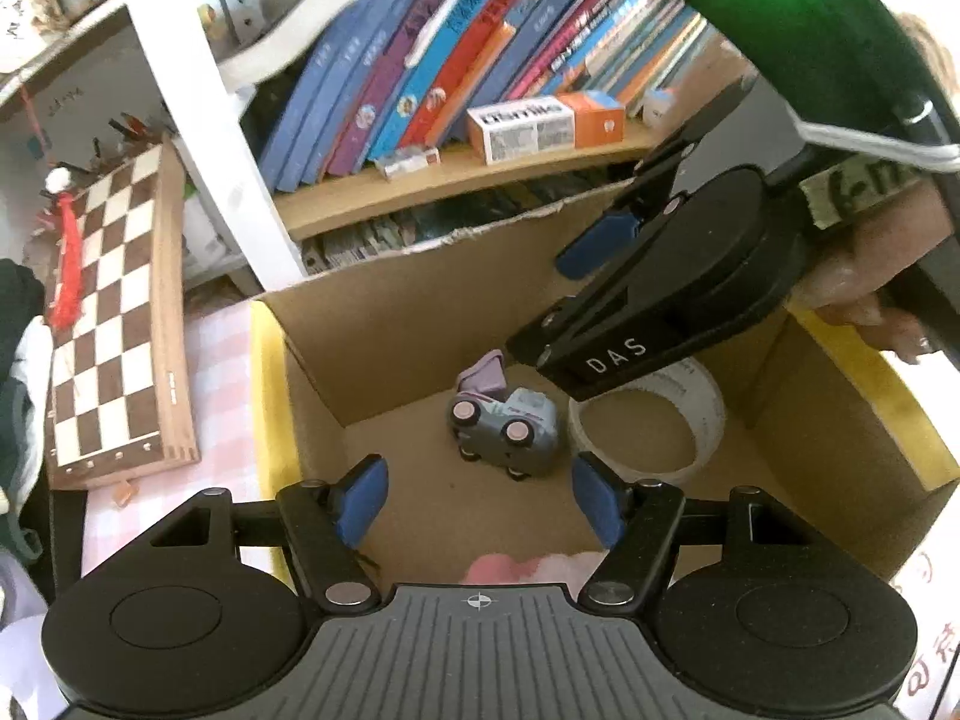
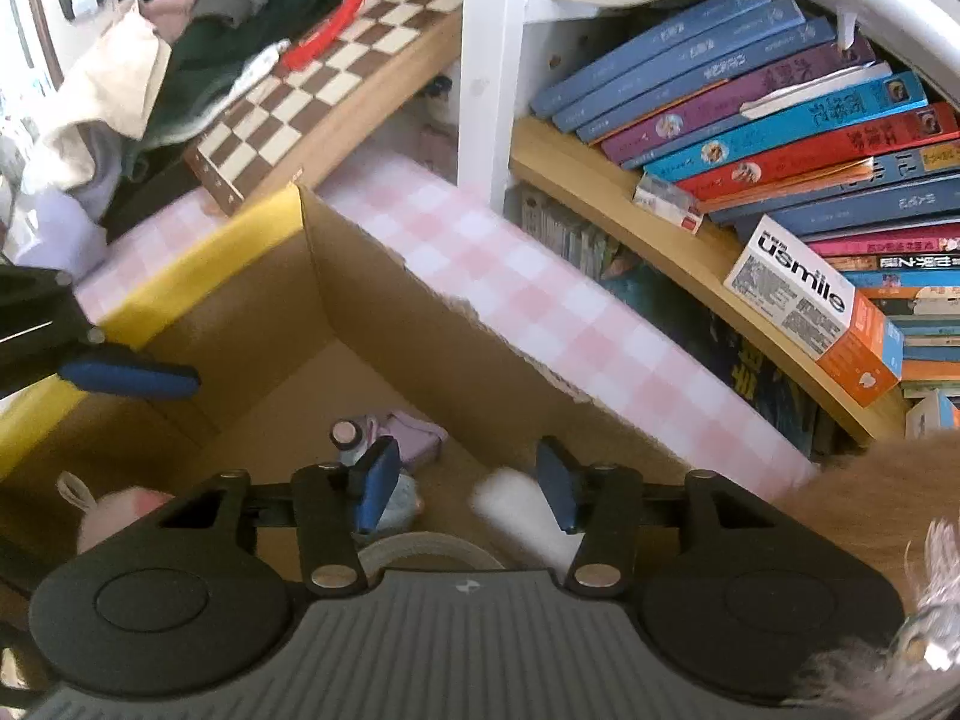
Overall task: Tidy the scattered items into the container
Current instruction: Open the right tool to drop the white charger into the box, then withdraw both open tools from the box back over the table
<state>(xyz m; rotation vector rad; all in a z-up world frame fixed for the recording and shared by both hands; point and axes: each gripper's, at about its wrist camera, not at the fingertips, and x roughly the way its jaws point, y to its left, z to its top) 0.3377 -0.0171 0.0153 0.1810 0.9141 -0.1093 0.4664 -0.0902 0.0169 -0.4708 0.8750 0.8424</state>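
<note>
A cardboard box with yellow-taped rims holds a grey toy car, a roll of clear tape and a pink plush. My left gripper hangs over the box, open, with nothing between its blue pads. My right gripper reaches in from the upper right. In the right wrist view the right gripper stands open over the box. A blurred white item lies beside its right pad and is not pinched. The car, tape and plush lie below.
A wooden chessboard leans at the left on a pink checked cloth. Behind the box stands a bookshelf with leaning books and an orange-white carton. Clothes are piled behind the chessboard. A hand holds the right gripper.
</note>
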